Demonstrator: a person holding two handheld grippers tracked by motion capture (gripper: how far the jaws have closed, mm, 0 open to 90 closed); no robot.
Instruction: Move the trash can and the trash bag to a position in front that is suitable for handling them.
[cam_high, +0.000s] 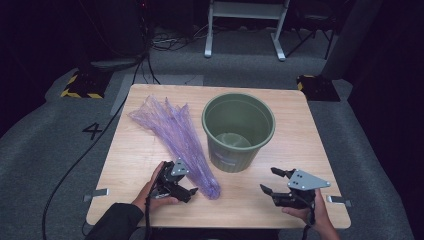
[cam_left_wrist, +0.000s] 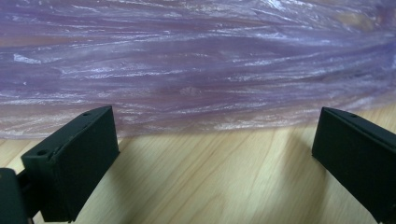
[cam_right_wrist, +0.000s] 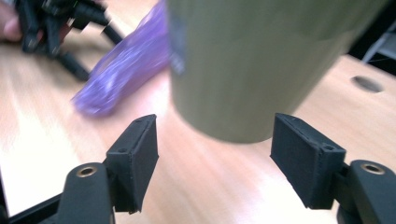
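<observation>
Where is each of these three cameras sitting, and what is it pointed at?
High view: above the person's side, looking forward and down on the table, green bin and purple bag; both forearms enter from below.
Left gripper view: on the left gripper, facing the bag; open jaws frame bare wood.
Right gripper view: on the right gripper, facing the bin; open jaws.
Shared: the two gripper views both show the bag.
</observation>
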